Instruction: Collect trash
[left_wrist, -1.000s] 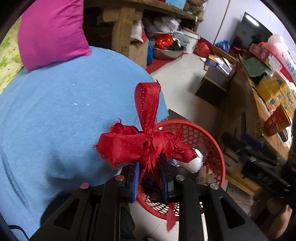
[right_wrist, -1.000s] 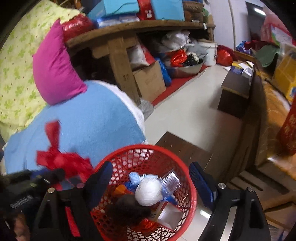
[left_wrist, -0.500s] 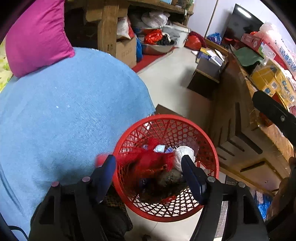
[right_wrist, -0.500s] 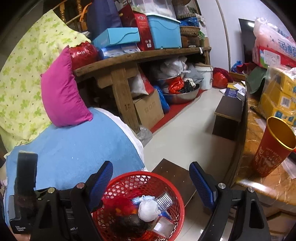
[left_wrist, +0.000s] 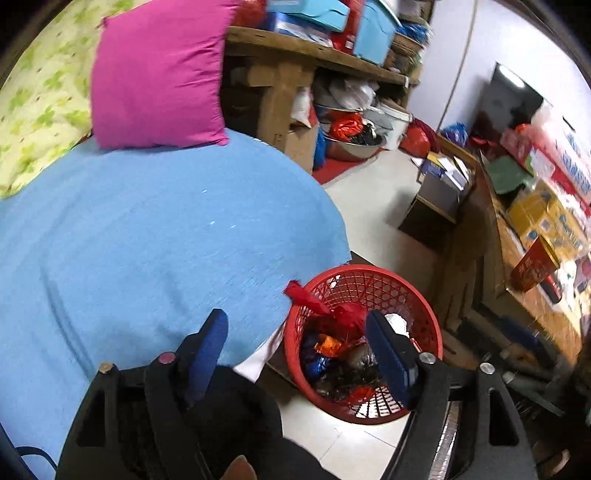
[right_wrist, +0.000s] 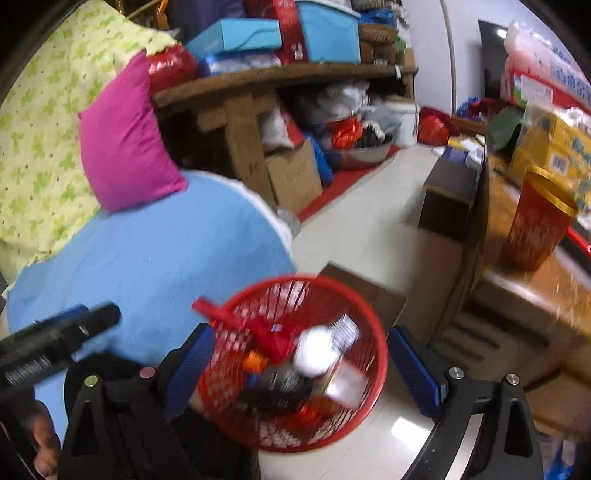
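red ribbon bow (left_wrist: 325, 314) lies in the red mesh basket (left_wrist: 424, 321) on the floor, one tail poking over the rim at about 10 o'clock. under it sit a white crumpled wad (right_wrist: 314, 350), an orange wrapper (left_wrist: 328, 345) and dark scraps. the basket stands just beside the blue bed cover (left_wrist: 147, 229), which spreads toward 9 o'clock; a magenta pillow (left_wrist: 159, 74) rests at its far end, near 11 o'clock. left claw (left_wrist: 295, 354) hangs above the basket's near side, fingers spread wide and holding nothing. right claw (right_wrist: 301, 365) hovers over the basket too, spread wide and empty. a red paper cup (right_wrist: 535, 221) stands on the worktop (right_wrist: 535, 295) at 2 o'clock.
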